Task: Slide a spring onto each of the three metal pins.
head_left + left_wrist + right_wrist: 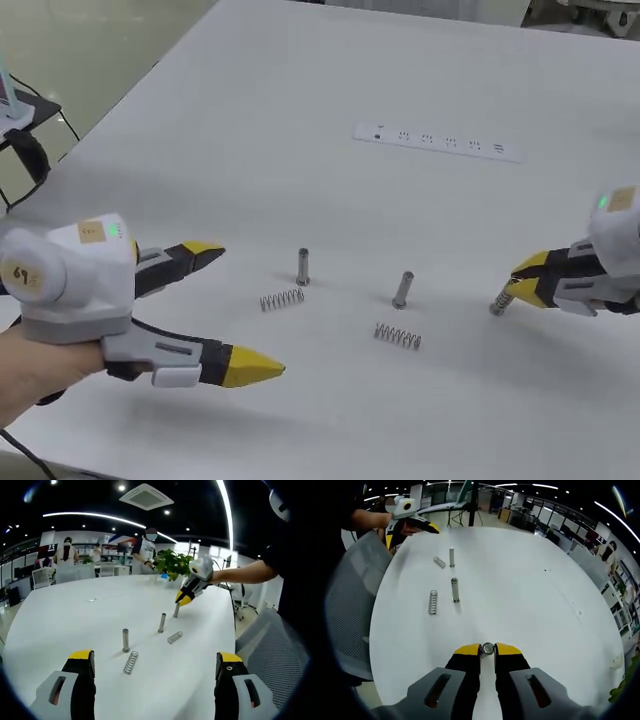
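Right hand-held gripper (524,280): clamped on what looks like a spring (488,648), at rightmost pin (499,303).
Left hand-held gripper (250,308): jaws wide apart, empty.
Other springs (282,298): flat on table (300,120), beside bare pins (302,266).
Advice: line coil with pin axis, press straight down.

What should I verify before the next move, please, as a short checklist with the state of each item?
1. The left gripper is open and holds nothing: ok.
2. The right gripper is shut on a small round metal part: ok; whether it is a pin or a spring, cannot tell.
3. The left pin and the middle pin stand upright: ok.
4. The left spring and the right spring lie loose on the table, apart from the pins: ok.
5. Every pin carries a spring: not ok; these two pins are bare.
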Motion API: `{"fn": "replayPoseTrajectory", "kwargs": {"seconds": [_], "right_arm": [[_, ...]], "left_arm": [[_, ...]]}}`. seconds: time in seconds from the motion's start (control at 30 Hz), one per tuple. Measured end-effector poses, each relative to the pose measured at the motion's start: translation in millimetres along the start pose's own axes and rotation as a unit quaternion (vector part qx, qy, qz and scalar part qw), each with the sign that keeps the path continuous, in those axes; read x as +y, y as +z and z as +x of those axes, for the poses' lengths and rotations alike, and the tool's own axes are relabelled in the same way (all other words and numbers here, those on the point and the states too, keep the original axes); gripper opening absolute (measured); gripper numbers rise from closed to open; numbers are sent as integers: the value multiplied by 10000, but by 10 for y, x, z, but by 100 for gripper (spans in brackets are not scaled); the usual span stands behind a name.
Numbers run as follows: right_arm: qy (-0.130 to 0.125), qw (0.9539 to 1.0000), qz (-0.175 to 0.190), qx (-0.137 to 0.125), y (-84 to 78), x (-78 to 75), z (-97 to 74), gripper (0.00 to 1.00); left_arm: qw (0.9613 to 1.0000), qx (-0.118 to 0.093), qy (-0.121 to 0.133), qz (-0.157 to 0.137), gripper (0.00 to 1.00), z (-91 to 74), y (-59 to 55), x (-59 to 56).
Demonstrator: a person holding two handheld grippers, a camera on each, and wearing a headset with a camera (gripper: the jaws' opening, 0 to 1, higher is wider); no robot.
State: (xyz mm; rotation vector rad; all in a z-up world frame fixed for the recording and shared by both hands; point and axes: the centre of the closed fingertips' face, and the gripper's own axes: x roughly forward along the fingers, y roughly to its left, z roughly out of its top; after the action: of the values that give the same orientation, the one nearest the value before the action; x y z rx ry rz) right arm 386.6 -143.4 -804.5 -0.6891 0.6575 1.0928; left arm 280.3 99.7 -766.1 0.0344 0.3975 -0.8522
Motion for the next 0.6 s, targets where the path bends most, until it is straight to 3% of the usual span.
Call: {"fn": "replayPoseTrajectory", "kwargs": {"seconds": [0.17,0.23,0.6], "right_arm": [[-28,9999,25,101,-59,12,46,8],[-46,9999,81,-41,-15,6,42,8],[-7,9997,239,24,-29,15,41,9]], "left_arm": [[10000,-4,3,-6,98,2,2,2],[10000,0,1,-10,98,1,-3,0],[10000,-20,-7,-30,98,4,-8,-15]]}}
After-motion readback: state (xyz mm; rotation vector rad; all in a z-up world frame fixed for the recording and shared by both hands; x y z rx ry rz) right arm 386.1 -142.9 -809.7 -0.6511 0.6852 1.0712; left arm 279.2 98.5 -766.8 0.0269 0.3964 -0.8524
